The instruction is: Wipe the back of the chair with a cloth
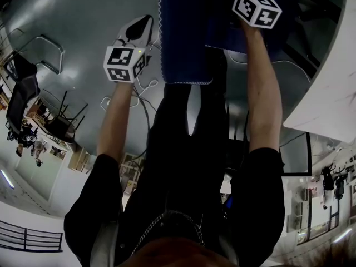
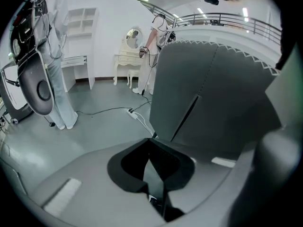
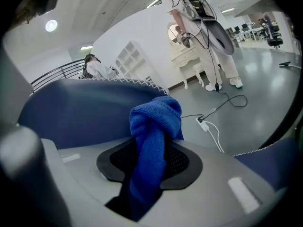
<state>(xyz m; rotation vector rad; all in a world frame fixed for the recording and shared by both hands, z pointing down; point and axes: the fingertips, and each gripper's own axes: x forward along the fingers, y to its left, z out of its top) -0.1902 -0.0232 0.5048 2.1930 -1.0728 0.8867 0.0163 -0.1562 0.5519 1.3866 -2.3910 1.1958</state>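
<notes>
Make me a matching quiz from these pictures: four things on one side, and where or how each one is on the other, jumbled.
Things:
1. cloth
2. left gripper
3. chair back
4. power strip

States:
A. lies on the grey floor
B. broad panel with a zigzag-stitched edge
C. clamped in the right gripper
D. shut, nothing in it

Pairs: 1-C, 2-D, 3-B, 4-A

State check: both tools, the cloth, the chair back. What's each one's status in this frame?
left tool: shut, nothing between the jaws, next to the chair back's edge.
right tool: shut on the cloth.
cloth: bunched, clamped in the right tool, its knotted end sticking out past the jaws.
chair back: close in front of both tools; contact with the cloth can't be told.
</notes>
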